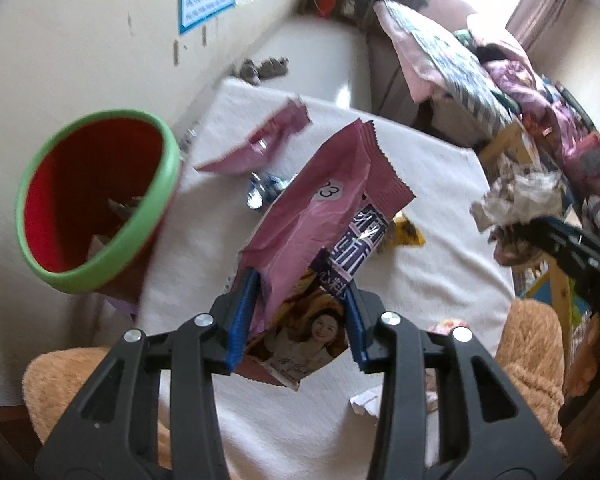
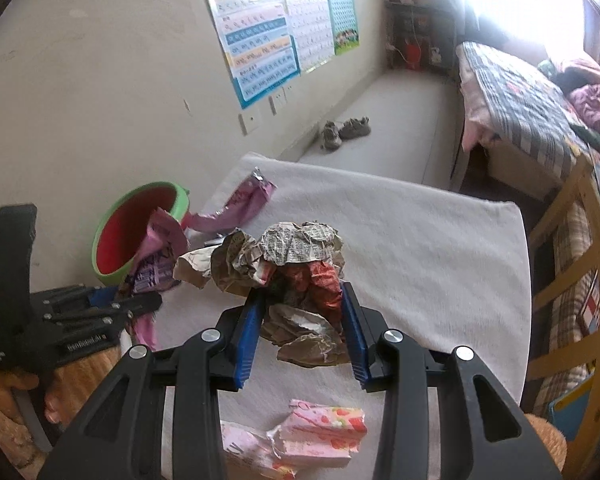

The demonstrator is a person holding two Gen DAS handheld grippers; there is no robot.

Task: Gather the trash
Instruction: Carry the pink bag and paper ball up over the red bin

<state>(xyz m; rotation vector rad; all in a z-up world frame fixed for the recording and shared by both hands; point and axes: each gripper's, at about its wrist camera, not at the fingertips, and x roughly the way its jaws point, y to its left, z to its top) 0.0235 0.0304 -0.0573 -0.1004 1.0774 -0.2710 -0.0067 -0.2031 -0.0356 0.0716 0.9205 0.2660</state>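
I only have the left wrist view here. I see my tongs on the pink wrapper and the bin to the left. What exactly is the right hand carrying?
Observer: The right tongs are shut on a crumpled newspaper wad, with reddish crumpled paper bunched in it.
Operator: Anything left on the table near me that I can't see?
Observer: Yes, a pink strawberry-print wrapper lies on the white cloth just below the right tongs.
Operator: Is my wrapper anywhere near the bin yet?
Observer: From the right wrist view, your pink wrapper, held by the left tongs, shows right in front of the mouth of the red bin with the green rim; I cannot tell whether it is over it.
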